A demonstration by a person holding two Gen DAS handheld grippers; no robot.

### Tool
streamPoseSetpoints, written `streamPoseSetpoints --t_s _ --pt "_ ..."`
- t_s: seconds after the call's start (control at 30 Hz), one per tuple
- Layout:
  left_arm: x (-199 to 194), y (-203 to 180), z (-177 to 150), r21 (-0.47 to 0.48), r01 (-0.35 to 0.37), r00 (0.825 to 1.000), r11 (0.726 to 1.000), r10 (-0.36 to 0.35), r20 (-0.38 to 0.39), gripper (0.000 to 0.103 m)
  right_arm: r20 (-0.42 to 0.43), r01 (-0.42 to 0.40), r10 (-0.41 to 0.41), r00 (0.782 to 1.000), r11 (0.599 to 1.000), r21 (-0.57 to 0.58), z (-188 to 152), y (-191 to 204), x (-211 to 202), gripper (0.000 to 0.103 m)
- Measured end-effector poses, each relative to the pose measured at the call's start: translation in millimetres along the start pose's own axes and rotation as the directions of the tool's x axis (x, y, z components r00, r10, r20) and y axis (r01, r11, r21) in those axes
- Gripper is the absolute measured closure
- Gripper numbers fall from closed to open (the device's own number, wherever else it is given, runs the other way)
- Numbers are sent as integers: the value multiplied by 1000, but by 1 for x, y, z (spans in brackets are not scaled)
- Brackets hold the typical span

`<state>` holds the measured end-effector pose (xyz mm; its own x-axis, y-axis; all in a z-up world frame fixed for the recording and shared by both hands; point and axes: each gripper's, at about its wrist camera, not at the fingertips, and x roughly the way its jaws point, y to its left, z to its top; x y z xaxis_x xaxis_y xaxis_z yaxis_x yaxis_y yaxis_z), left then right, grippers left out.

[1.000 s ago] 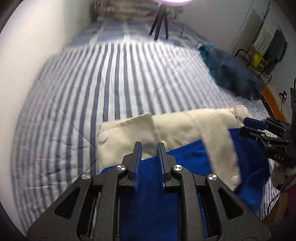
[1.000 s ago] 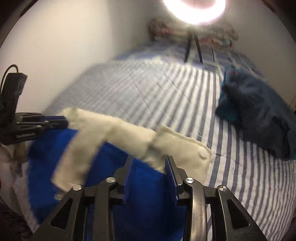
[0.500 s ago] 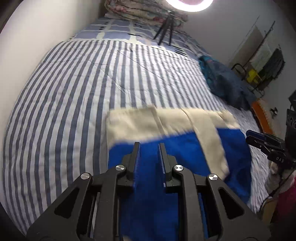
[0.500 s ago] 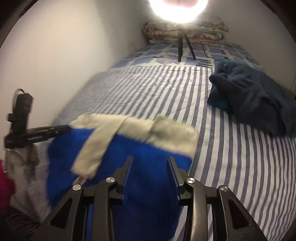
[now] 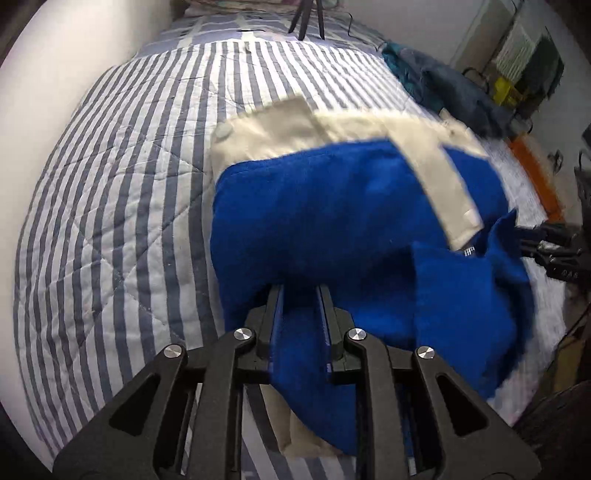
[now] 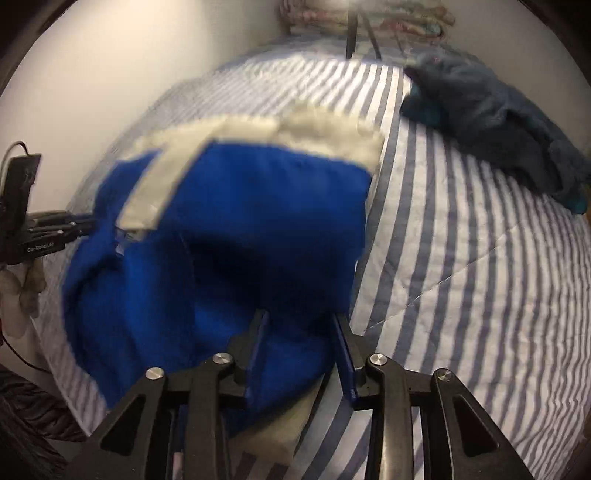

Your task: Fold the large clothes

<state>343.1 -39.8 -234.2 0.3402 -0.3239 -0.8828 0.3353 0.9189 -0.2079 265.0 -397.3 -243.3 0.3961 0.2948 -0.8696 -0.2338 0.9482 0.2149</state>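
A large blue and cream garment lies on the striped bed, its cream band toward the far side; it also shows in the right wrist view. My left gripper is shut on the garment's near blue edge, cloth bunched between the fingers. My right gripper holds the other near edge, its fingers wider apart with blue cloth between them. Each gripper appears in the other's view at the frame edge: the right one, the left one.
The striped quilt covers the bed. A dark blue heap of clothes lies at the far right of the bed. A tripod stands at the head with folded bedding behind. A wall runs along the left side.
Both grippers have carried the near blue edge forward and up, so the blue part now bulges over more of the cream band. The grippers stay closed on the cloth.
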Motion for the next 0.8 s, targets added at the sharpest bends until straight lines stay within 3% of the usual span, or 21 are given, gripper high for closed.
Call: streamPoseSetpoints --t_s 0.03,0.1,0.13,0.17,0.23,0.37,0.47,0.57,0.67,0.8 --pt "-6 5 -1 -28 18 1000 999 -18 13 84 20 -24 24 1000 1000 14 -2 -2 -9 68" --pt "-23 21 -3 -93 77 996 993 -73 46 75 80 -68 64 995 997 43 -8 -8 -28 56" --pt "-29 27 -4 -117 105 993 988 -98 63 62 104 -75 69 992 996 54 -10 -11 -33 42" --pt "-36 36 -7 -158 136 989 978 -123 85 42 147 -85 74 986 994 74 -14 -16 -40 29" --pt "-42 55 -11 -250 194 978 949 -169 118 28 183 -120 96 978 985 123 -16 -27 -44 20" --pt "-33 90 -16 -451 323 946 832 -286 149 28 173 -231 192 966 941 247 -11 -51 -27 20" --pt "-18 102 -12 -512 379 924 771 -351 156 28 150 -247 214 965 936 251 -6 -56 -11 20" --pt "-4 103 -9 -514 420 902 748 -409 141 28 127 -291 265 956 917 272 -5 -63 6 22" --pt "11 97 -3 -509 422 897 750 -428 113 28 110 -326 307 945 894 308 -6 -70 22 22" --pt "31 89 -8 -509 449 875 734 -477 83 28 112 -376 360 926 853 361 -12 -78 45 26"
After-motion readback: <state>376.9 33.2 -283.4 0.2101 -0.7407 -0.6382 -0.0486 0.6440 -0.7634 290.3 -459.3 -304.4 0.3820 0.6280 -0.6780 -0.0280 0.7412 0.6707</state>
